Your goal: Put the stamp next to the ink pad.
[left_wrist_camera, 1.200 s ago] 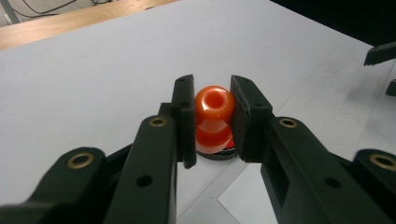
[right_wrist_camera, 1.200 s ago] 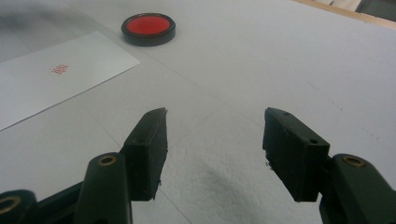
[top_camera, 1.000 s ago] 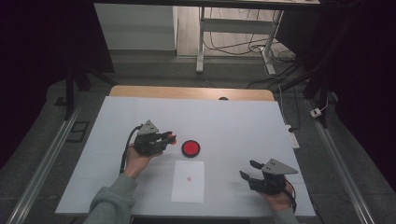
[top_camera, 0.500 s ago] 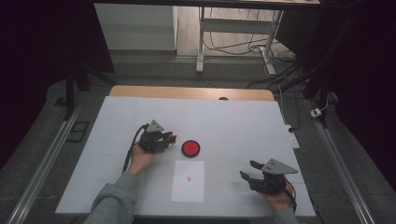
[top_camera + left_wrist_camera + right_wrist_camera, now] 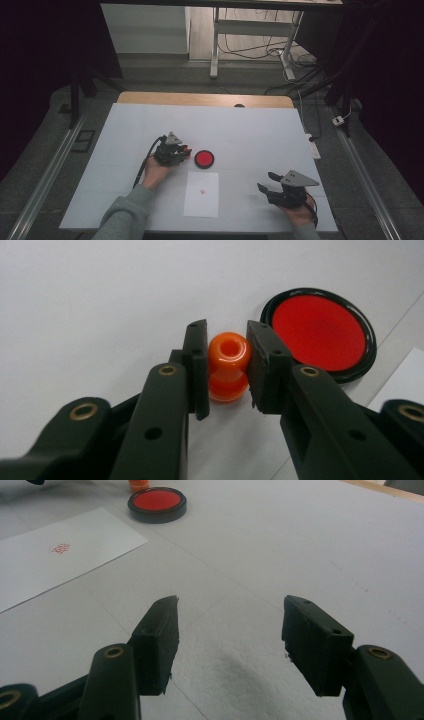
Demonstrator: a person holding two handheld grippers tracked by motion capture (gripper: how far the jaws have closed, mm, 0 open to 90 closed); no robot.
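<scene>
left gripper [image 5: 227,365] clamps small orange plastic stamp [image 5: 228,367] at its knob | light, stiff, slippery | right gripper [image 5: 227,647] agape, empty

Both tongs are matte black, with brass-ringed pivot screws and blocky, flat-faced jaws. The left tongs [image 5: 172,150] and right tongs [image 5: 286,190] each carry a grey three-cornered plate; a black cable trails from the left. Grey-green sleeve [image 5: 121,220].

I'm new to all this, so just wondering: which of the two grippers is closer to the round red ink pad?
The left. The left gripper, clamping an orange stamp, sits right beside the red ink pad. The right gripper rests open, far off near the table's front edge.
</scene>
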